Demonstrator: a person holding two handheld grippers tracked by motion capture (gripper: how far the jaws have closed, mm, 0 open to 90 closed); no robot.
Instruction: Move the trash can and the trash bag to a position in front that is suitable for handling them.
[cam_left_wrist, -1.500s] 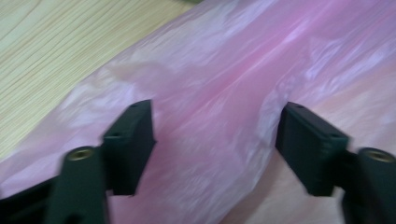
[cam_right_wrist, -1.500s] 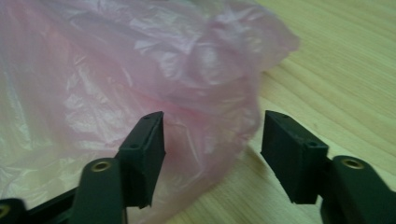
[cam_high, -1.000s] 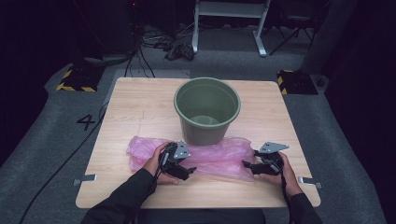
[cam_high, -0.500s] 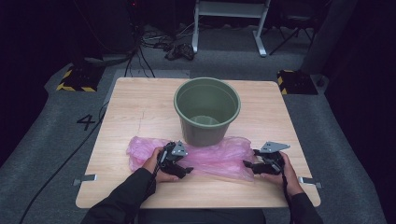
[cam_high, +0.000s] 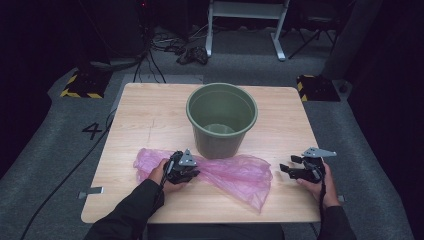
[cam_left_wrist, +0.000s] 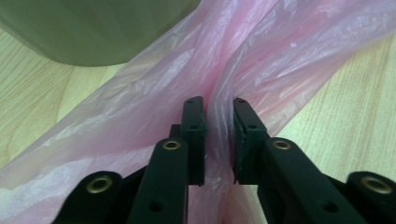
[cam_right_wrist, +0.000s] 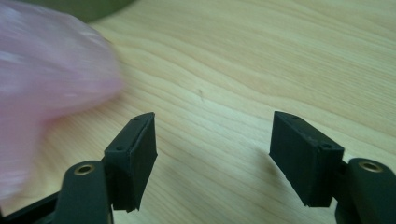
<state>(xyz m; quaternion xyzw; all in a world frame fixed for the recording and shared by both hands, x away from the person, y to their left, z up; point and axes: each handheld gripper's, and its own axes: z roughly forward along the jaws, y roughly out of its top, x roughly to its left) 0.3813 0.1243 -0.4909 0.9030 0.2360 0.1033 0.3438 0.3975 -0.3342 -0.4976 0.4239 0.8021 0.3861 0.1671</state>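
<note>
From above, the pink bag (cam_high: 220, 172) is lying near the table's (cam_high: 150, 110) front edge, touching the green bucket (cam_high: 222, 120). The left gripper (cam_high: 192, 173) has just been closing and is pinching it. The right gripper (cam_high: 286, 166) is waiting by the right edge.

In the left gripper view, the jaws are squeezing a fold of bag (cam_left_wrist: 154, 98).

In the right gripper view, the jaws are standing wide over bare wood, the bag (cam_right_wrist: 46, 84) beside them.

This looks like a lab or recording studio rather than a home. A pale wooden tabletop (cam_high: 150, 115) stands alone on grey carpeted floor (cam_high: 50, 165) marked with a black numeral "4" (cam_high: 93, 131). At eleven o'clock lie tangled black cables (cam_high: 165, 42); yellow-and-black hazard-striped blocks (cam_high: 80, 85) sit at ten and two o'clock, and a white metal frame (cam_high: 245, 20) stands at twelve against dark surroundings.
</note>
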